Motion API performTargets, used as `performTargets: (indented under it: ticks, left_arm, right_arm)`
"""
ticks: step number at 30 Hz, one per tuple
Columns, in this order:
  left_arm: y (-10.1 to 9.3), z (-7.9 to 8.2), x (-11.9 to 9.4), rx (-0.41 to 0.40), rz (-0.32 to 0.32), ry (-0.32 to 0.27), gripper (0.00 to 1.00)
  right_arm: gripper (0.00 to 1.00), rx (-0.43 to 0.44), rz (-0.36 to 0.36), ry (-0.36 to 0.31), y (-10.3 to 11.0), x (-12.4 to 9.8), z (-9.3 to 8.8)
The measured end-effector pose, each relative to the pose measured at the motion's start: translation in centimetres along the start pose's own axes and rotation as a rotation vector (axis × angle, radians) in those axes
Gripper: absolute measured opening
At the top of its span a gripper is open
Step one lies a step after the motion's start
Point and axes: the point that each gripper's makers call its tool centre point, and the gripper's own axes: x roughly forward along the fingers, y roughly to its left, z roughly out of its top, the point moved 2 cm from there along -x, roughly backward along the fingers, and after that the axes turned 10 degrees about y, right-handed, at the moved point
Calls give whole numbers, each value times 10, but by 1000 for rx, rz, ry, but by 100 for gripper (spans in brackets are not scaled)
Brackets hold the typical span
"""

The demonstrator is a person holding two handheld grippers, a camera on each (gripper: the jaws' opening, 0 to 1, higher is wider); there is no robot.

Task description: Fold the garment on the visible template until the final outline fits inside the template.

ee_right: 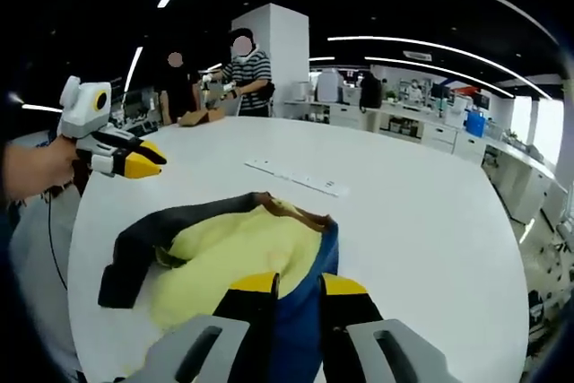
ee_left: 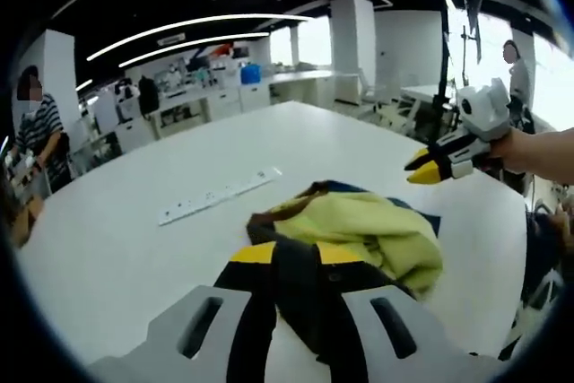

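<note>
On a white desk (ee_left: 117, 248) in an open-plan office, the garment (ee_right: 224, 257) lies bunched in a heap, its yellow lining turned out and its dark and blue shell crumpled around it. In the left gripper view, my left tongs (ee_left: 293, 262) have their yellow-tipped jaws drawn nearly together on a dark fold of the garment at its near edge. In the right gripper view, my right tongs (ee_right: 298, 286) are likewise closed on a blue fold at the opposite edge. Each pair also shows in the other view, held up over the desk's edge.

Beyond the heap, a long white strip (ee_left: 218, 195) lies flat on the desk, apart from the cloth. I can make out no template outline under or around the garment. People stand at benches in the background.

As I judge it, folding has hardly begun, since the cloth is a bundle and not a flat shape. The risks follow from that. If I pull both pinches apart too fast, one thin fold could slip free and the heap would collapse again. If I drag toward either edge, a sleeve could slide off the desk and out of the workspace. Folding without first spreading the cloth would trap the lining in lumps too bulky for any outline.
</note>
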Motion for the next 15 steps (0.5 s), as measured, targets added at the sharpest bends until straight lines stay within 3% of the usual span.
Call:
performTargets:
  ticks: [15]
  left_arm:
    - [-17, -40, -17, -59, -39, 45, 14]
  right_arm:
    - [13, 34, 2, 35, 11, -13, -35]
